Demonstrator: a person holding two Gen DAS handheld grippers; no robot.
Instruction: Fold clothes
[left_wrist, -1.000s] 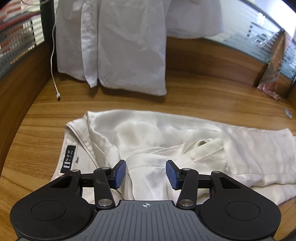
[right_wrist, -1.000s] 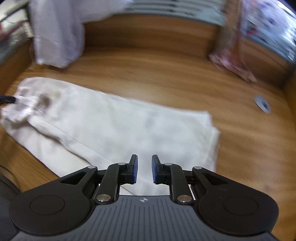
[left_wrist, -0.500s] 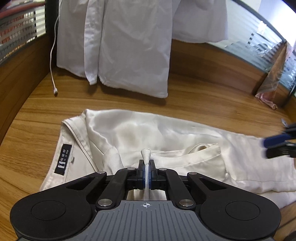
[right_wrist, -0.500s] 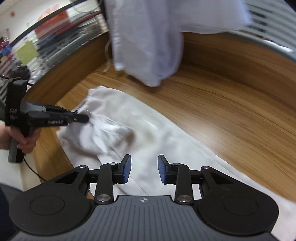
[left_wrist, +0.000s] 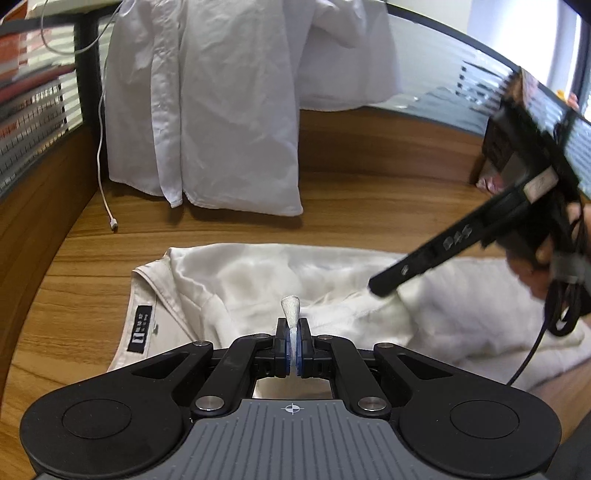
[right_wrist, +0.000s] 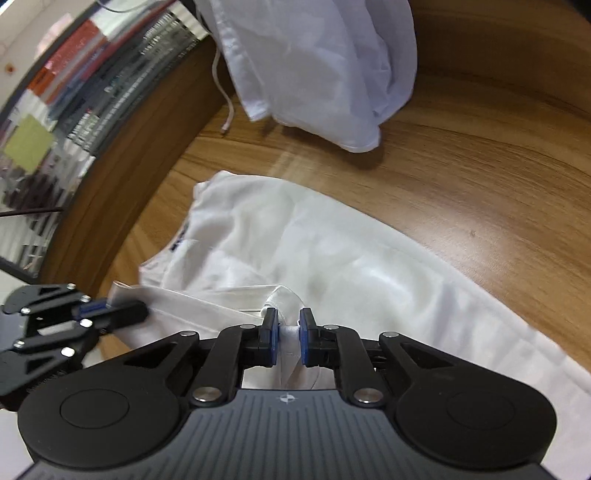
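Note:
A cream garment (left_wrist: 251, 277) lies crumpled across the wooden table (left_wrist: 369, 218), its black label (left_wrist: 139, 334) at the near left. My left gripper (left_wrist: 293, 345) is shut on a pinch of its fabric, and a small peak sticks up between the pads. In the right wrist view, my right gripper (right_wrist: 288, 341) is shut on a bunched fold of the same cream garment (right_wrist: 332, 251), close to the left gripper (right_wrist: 107, 308). The left wrist view shows the right gripper (left_wrist: 384, 288) reaching down into the cloth from the right, held by a hand (left_wrist: 535, 273).
A white shirt (left_wrist: 221, 110) hangs over the wooden back wall down to the table; it also shows in the right wrist view as the white shirt (right_wrist: 314, 66). A white cable (left_wrist: 107, 206) dangles at the left. Raised wooden walls border the table at the left and back.
The left gripper shut on the fabric and stayed there. The right gripper swung from the garment's far end to this end and shut on a fold beside the left gripper.

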